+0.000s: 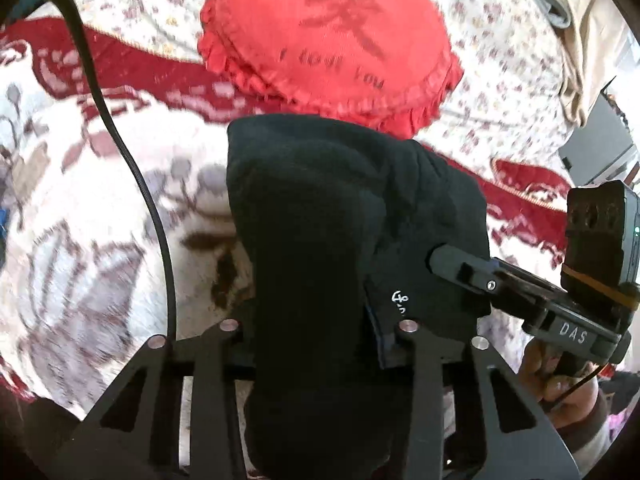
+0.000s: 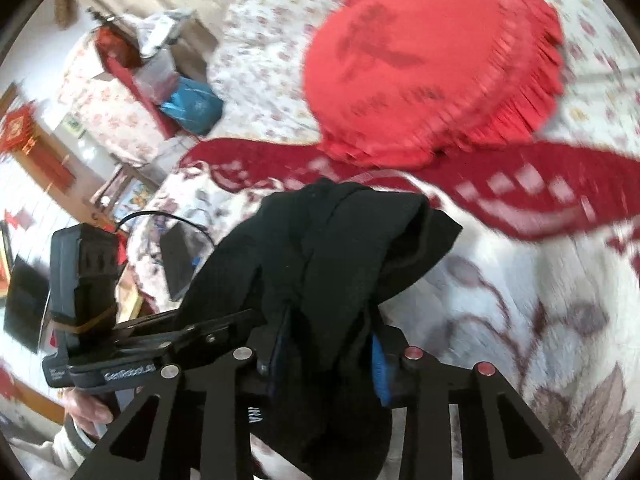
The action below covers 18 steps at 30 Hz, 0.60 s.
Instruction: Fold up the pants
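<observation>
A round red cushion [image 1: 328,36] with a frilled edge and dark printed lettering lies ahead of me on the bed, resting partly on a dark red patterned band [image 1: 132,68] of the blanket [image 1: 80,208]. The blanket is plush, white with grey-brown leaf shapes; beyond it lies a thinner sheet [image 1: 500,52] with small flowers. A black cable [image 1: 132,168] curves across my left view. To the far left in my right view sit a blue bag [image 2: 196,108], clear plastic bags and red wooden furniture [image 2: 36,148], all blurred.

The pants [image 1: 344,240] are black, soft and matte, bunched into thick folds and lifted above the blanket between my two tools. They fill the middle of both views and hide the blanket behind them.

My left gripper [image 1: 320,344] is closed on the pants, the cloth pinched between its fingers, with a small white marking showing on the fabric near the right finger. My right gripper [image 2: 332,360] is likewise clamped on the pants, cloth wedged between its blue-padded fingers [image 2: 380,368] and draping down over them. Each gripper shows in the other's view, close beside the bundle, with a hand [image 1: 560,384] on its handle.
</observation>
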Each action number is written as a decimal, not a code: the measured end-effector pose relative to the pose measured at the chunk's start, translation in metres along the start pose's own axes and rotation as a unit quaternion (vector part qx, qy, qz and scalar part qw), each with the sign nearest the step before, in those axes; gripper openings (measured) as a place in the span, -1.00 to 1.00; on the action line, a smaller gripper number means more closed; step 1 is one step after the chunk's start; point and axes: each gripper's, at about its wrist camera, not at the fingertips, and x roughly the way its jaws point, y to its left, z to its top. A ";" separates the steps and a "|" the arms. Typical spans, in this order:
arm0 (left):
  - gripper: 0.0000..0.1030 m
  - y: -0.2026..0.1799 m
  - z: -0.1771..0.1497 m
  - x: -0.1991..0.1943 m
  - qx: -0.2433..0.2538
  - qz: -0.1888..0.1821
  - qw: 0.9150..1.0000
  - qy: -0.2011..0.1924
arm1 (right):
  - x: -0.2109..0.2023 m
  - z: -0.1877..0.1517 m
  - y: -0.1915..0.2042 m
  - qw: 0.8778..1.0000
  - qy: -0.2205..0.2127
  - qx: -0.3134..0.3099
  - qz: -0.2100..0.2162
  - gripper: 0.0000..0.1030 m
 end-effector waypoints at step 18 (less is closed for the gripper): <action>0.18 0.054 0.062 0.043 -0.042 0.058 0.997 0.004 | 0.094 0.071 -0.028 0.998 0.043 0.033 -0.043 -0.25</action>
